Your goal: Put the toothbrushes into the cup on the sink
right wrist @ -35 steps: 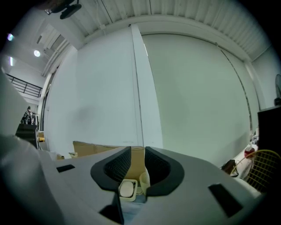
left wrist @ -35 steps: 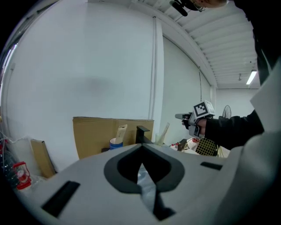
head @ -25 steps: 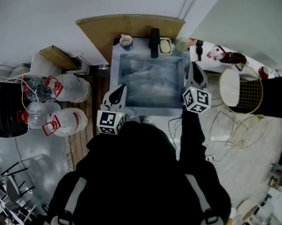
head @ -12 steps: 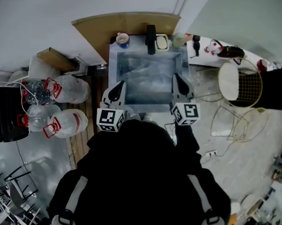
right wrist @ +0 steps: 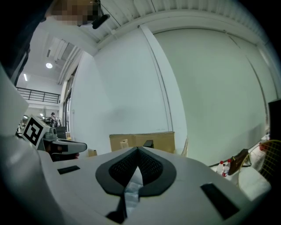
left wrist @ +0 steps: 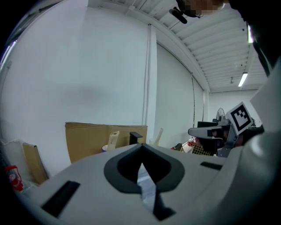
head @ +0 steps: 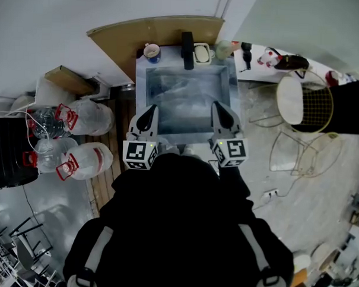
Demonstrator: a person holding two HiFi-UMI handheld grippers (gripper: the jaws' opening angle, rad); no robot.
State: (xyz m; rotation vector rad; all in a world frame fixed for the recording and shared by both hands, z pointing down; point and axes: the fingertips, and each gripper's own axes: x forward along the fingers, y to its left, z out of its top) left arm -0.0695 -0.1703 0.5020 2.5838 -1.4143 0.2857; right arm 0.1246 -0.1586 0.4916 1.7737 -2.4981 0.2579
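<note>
The steel sink (head: 184, 104) lies straight ahead, with a blue-and-white cup (head: 151, 52) on its back left corner, beside the black tap (head: 187, 50). I cannot make out any toothbrush in the head view. In the left gripper view a pale upright strip (left wrist: 113, 140) stands at the cup. My left gripper (head: 149, 113) hovers over the sink's near left corner, jaws shut and empty (left wrist: 141, 149). Over the near right edge, my right gripper (head: 219, 110) is also shut on nothing (right wrist: 137, 151).
A cardboard sheet (head: 155, 30) leans behind the sink. A soap dish (head: 202, 53) and a bottle (head: 224, 49) sit on the back rim. Water jugs (head: 89, 113) stand on the floor at left. A white stool (head: 290, 106) and wire basket (head: 318, 115) are at right.
My right gripper has drawn back and leftwards, from the sink's right rim to its near edge. The left gripper has barely moved.
</note>
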